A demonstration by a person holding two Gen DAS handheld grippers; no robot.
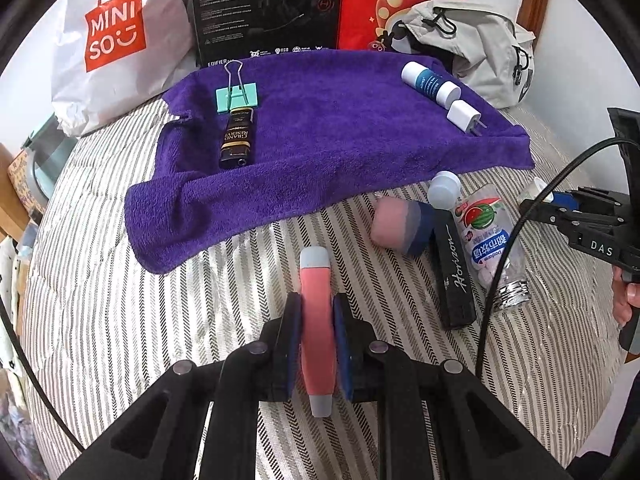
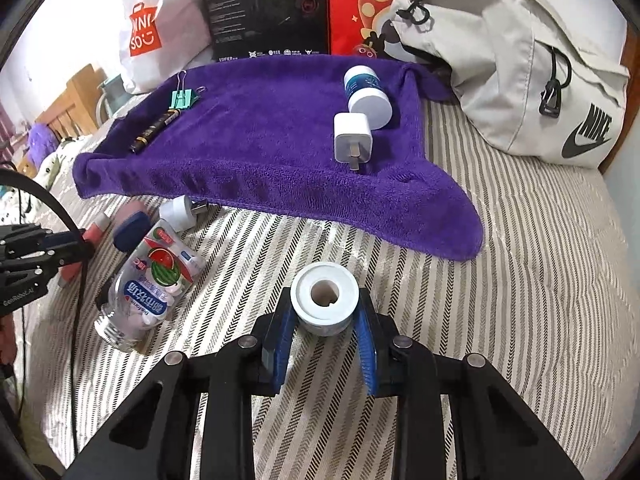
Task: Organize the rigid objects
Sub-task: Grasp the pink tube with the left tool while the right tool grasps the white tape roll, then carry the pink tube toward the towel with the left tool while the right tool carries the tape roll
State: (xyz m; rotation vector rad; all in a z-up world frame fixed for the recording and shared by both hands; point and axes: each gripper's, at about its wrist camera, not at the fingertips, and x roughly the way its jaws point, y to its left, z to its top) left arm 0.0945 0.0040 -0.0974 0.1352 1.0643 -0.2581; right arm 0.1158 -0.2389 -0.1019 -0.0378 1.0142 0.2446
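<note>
Above the striped bed (image 1: 120,320), a pink tube with grey ends (image 1: 317,320) is clamped in the left claw (image 1: 316,344), while a white tape roll (image 2: 324,296) (hole facing the camera) is gripped by the right claw (image 2: 325,332), short of the purple towel (image 2: 272,152).

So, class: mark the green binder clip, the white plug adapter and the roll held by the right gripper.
green binder clip (image 1: 237,99), left wrist view, on its green body.
white plug adapter (image 2: 353,137), right wrist view, on its front face.
white roll (image 2: 307,291), right wrist view, on its flat ring.
</note>
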